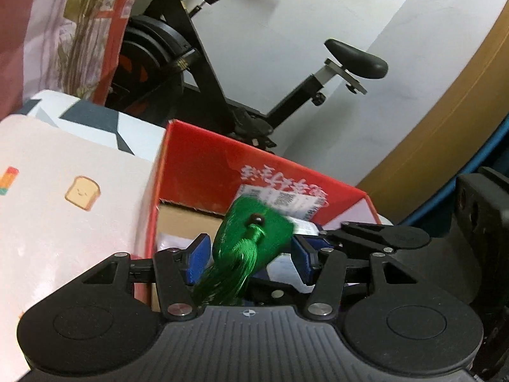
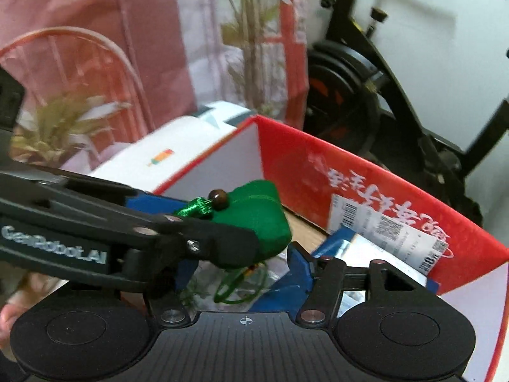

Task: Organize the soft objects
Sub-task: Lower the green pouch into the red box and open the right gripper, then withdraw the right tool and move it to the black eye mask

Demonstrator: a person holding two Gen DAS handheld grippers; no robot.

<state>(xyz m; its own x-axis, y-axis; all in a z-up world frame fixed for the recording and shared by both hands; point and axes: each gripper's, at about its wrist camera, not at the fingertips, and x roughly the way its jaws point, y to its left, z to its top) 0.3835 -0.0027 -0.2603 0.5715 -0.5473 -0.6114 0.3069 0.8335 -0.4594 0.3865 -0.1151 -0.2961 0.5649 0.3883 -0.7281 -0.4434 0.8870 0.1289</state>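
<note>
A green satin sachet [image 1: 254, 235] with a brown bead and a tassel [image 1: 229, 273] hangs over an open red cardboard box [image 1: 254, 159]. My left gripper [image 1: 249, 251] is shut on it, both blue pads against its sides. In the right wrist view the same sachet [image 2: 254, 219] sits in the left gripper's fingers [image 2: 222, 242], which reach in from the left above the red box [image 2: 350, 165]. My right gripper [image 2: 241, 264] is open just under the sachet; only its green cord loop [image 2: 241, 289] dangles between the fingers. The right gripper's left finger is mostly hidden behind the left gripper.
Labelled packets [image 2: 397, 232] lie inside the box. A white box with a toast print [image 1: 63, 191] stands against its left side. Behind are a black exercise bike [image 1: 197, 63], a pink curtain [image 2: 143, 47] and a white wall. A tan curved edge [image 1: 429, 133] is at right.
</note>
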